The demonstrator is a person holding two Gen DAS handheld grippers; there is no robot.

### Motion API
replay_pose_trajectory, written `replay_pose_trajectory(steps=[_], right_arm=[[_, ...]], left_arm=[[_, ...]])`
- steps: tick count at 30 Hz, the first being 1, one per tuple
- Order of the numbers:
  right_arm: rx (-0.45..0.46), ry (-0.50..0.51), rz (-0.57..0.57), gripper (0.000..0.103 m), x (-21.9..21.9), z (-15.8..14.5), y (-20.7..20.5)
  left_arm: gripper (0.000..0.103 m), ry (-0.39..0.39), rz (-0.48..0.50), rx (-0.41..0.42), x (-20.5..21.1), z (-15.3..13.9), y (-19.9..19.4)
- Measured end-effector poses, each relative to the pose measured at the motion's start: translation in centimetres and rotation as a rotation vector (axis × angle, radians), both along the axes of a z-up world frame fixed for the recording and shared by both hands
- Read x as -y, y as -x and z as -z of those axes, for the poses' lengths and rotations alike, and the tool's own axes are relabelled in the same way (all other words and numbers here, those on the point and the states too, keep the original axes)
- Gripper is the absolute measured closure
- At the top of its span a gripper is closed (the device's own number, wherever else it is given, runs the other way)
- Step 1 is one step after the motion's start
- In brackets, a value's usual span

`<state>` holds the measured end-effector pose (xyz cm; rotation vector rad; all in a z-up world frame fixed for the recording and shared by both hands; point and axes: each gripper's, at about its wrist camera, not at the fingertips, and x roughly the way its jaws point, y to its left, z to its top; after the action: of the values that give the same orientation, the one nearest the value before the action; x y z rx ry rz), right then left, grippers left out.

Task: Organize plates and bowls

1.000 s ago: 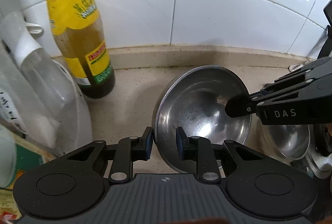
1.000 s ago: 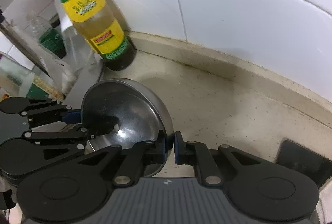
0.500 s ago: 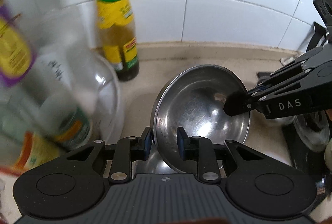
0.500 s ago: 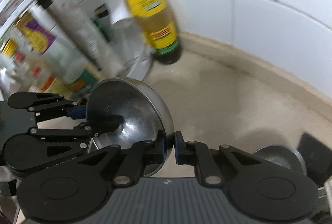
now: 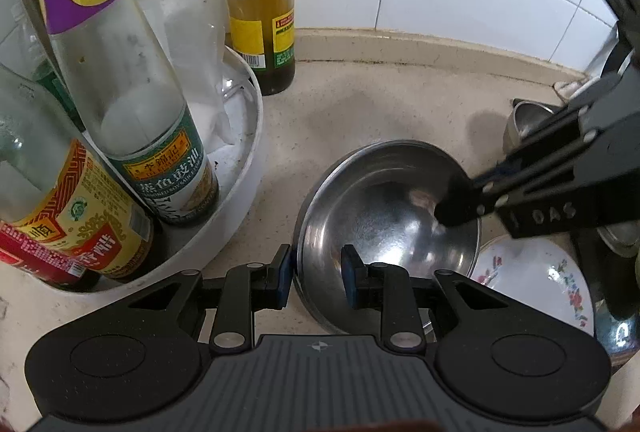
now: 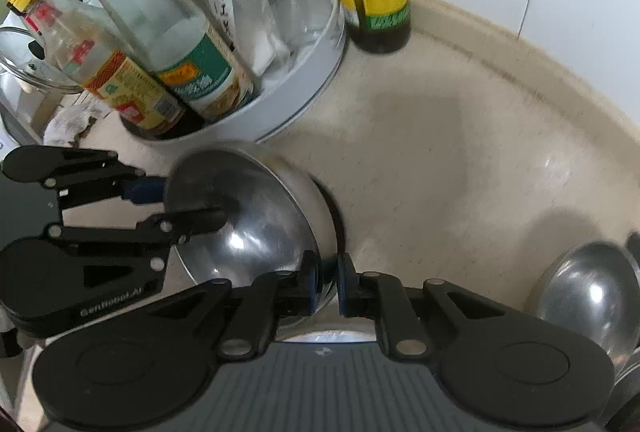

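The steel bowl [image 5: 388, 216] is carried above the bench [image 5: 360, 111], its rim clamped on opposite sides by the left hand-held gripper [image 5: 316, 276] and the right hand-held gripper [image 6: 327, 286]. Placement remains; the floral plate [image 5: 536, 280] and apparently another bowl [image 6: 588, 292] await sorting.

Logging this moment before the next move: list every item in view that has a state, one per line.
Steel bowl: tilted, rim clamped on opposite sides by both grippers.
Left gripper: jaws shut on the bowl's rim.
Right gripper: jaws shut on the bowl's rim.
Floral plate: lying flat beside the bowl, empty.
Second steel bowl: on the counter, empty.
Yellow-label bottle: upright by the wall.
White tray: holds upright bottles.
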<state>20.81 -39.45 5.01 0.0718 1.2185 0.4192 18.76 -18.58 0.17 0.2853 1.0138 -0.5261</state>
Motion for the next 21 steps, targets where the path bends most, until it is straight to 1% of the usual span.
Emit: replay_pose_trajectory(steps=[1, 3, 5, 8, 13, 15, 16, 19, 21], right_arm=[[0.009, 0.003, 0.001, 0.088, 0.0, -0.2, -0.1], [0.024, -0.001, 0.009, 0.086, 0.2, -0.6, -0.3], [0.041, -0.002, 0.023, 0.084, 0.7, -1.1, -0.3], [0.05, -0.006, 0.052, 0.082, 1.6, -1.3, 0.0], [0.059, -0.001, 0.108, 0.082, 3.8, -1.5, 1.1], [0.065, 0.005, 0.135, 0.082, 5.1, -1.8, 1.4], [0.068, 0.008, 0.15, 0.082, 5.8, -2.0, 1.6], [0.079, 0.047, 0.196, 0.081, 8.2, -2.3, 2.2], [0.089, 0.084, 0.231, 0.081, 10.0, -2.4, 2.5]], left_arm=[[0.066, -0.005, 0.0, 0.004, 0.0, 0.0, -0.1], [0.065, -0.013, 0.003, 0.022, 0.0, -0.3, -0.2], [0.054, -0.017, 0.004, 0.035, -0.1, -0.7, -0.3], [0.046, -0.03, 0.011, 0.065, 0.0, -1.4, -0.2], [0.044, -0.006, 0.031, 0.1, 0.6, -3.4, -0.2], [0.04, 0.012, 0.057, 0.114, 1.7, -4.2, -0.2], [0.036, 0.02, 0.071, 0.118, 2.3, -4.5, -0.1], [0.035, 0.04, 0.132, 0.114, 5.3, -4.7, -0.1], [0.035, 0.063, 0.179, 0.088, 7.7, -4.5, -0.1]])
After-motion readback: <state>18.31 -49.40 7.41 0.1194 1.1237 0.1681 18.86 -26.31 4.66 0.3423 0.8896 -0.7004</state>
